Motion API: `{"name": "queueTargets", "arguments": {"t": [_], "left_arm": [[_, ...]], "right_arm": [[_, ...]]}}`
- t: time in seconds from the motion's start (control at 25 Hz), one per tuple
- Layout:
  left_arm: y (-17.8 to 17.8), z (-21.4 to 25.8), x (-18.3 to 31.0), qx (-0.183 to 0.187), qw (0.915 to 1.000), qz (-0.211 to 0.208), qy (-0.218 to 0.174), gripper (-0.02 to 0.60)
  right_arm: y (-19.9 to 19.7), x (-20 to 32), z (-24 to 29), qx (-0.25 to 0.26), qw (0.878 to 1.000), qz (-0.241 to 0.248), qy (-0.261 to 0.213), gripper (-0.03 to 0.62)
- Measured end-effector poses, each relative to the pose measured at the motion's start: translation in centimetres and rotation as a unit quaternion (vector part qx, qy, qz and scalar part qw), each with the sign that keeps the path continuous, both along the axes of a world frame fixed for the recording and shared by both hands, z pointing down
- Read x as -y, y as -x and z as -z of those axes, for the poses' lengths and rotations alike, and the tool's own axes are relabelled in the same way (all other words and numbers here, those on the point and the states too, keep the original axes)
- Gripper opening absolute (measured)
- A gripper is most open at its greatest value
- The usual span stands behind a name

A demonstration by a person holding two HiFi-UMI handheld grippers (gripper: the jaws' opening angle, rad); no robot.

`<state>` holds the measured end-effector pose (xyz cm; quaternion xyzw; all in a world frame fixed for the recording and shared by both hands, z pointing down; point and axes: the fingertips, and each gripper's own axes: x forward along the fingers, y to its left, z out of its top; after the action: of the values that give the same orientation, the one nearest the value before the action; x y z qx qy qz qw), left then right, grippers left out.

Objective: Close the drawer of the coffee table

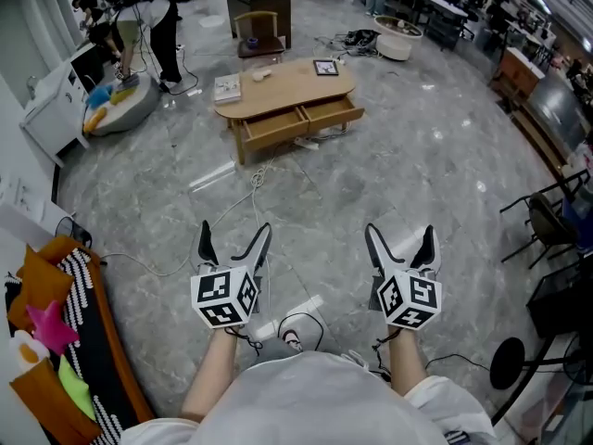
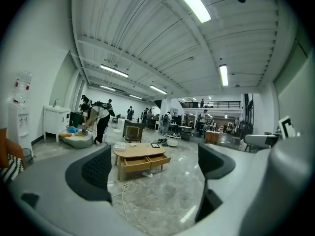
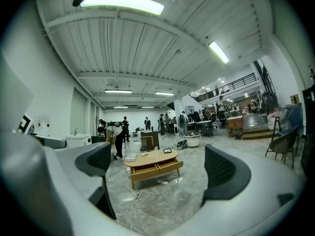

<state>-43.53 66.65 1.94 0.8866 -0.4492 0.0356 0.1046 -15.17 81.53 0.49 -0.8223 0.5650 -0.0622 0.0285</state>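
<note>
A light wooden coffee table stands far ahead on the marble floor, also in the left gripper view and the right gripper view. Its two front drawers are pulled partly out. On its top lie a book, a small framed picture and a small white thing. My left gripper and right gripper are held side by side well short of the table. Each is open, nothing between its jaws.
White cables trail over the floor from the table toward me. A dark cabinet with a chair stands behind the table. People work at the far left. A striped bag and cushions lie at my left, black chairs at right.
</note>
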Motion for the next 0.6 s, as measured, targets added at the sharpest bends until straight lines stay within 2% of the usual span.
{"name": "queueTargets", "arguments": {"t": [0.32,0.6], "left_arm": [[0.1,-0.7,4.4,0.004,1.0000,-0.006,-0.006,0.532],[-0.9,-2.6,6.8,0.010,0.9998,-0.009,0.013,0.532]], "right_arm": [[0.2,3.0,-0.4,0.017,1.000,-0.017,-0.006,0.586],[-0.8,4.6,-1.9,0.025,0.999,-0.026,0.014,0.586]]}}
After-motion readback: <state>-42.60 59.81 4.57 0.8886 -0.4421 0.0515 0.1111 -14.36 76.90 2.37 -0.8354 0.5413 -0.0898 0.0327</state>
